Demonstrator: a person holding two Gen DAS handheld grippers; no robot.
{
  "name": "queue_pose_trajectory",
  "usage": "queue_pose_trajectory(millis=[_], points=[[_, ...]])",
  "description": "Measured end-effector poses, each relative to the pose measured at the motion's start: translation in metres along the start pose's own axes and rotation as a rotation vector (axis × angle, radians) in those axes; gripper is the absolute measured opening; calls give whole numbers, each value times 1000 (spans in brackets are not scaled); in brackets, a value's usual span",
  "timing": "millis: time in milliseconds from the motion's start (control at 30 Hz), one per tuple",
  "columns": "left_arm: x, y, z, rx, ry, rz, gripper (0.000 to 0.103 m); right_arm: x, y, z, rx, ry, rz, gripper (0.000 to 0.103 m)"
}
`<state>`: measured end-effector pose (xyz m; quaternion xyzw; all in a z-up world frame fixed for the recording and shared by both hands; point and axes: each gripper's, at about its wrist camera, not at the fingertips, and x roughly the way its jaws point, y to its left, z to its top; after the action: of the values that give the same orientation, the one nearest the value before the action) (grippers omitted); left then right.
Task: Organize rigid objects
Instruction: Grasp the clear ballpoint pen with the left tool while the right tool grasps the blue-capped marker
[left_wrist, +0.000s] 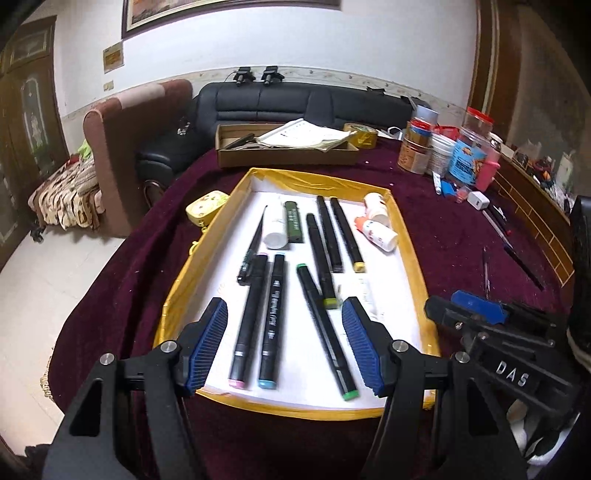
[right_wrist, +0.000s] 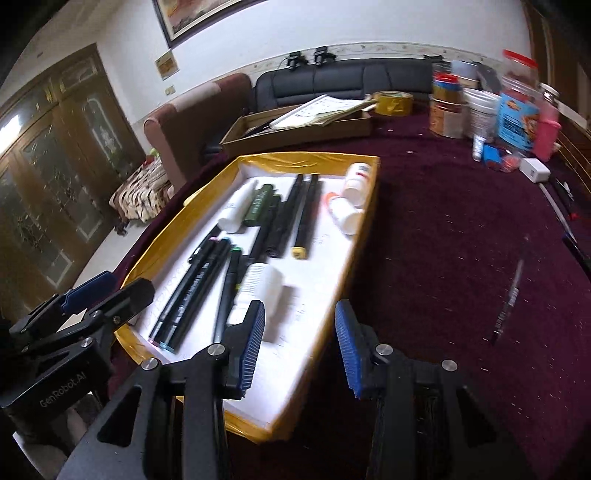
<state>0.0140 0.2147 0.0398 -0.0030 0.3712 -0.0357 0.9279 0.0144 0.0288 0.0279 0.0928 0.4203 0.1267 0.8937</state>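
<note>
My left tool (left_wrist: 284, 347), ribbed blue pads spread, empty, hovers over slim black markers (left_wrist: 271, 321) in a yellow-rimmed tray (left_wrist: 410, 236) on the plush maroon bench (left_wrist: 443, 229).

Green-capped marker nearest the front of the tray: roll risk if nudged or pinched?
The green-capped marker looks rigid and slim, so probably light. It lies flat on the tray's smooth white floor, so a sideways nudge may slide or roll it. Pinching across the barrel seems safest.
</note>
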Motion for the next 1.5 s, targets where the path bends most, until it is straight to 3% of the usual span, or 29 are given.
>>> queue_pose_trajectory(millis=[200,467,567,667,767,800,933,1100,1333,1500], points=[[-10,-29,-1,65,-20,12,72,-21,-40,-6,63,-37,-15,36],[-12,-63,-3,130,-3,5,72,-49,-100,-17,150,-75,-52,36],[-13,-77,-5,159,7,-4,72,-60,-124,-21,175,-93,-78,42],[-12,-88,-6,171,29,-53,72,-75,-155,-26,192,-109,-132,44],[-11,-101,-6,179,43,-112,72,-94,-197,-27,215,-120,-239,49],[-9,-110,-7,186,56,-148,72,-103,-217,-28,233,-127,-291,53],[7,-145,-9,209,135,-269,72,-119,-280,-24,301,-129,-417,55],[31,-188,-10,254,213,-311,72,-100,-323,-5,326,-102,-416,54],[58,-221,5,282,224,-279,72,-43,-349,28,288,-45,-413,54],[95,-247,17,302,246,-265,71,-21,-357,30,296,-19,-406,53]])
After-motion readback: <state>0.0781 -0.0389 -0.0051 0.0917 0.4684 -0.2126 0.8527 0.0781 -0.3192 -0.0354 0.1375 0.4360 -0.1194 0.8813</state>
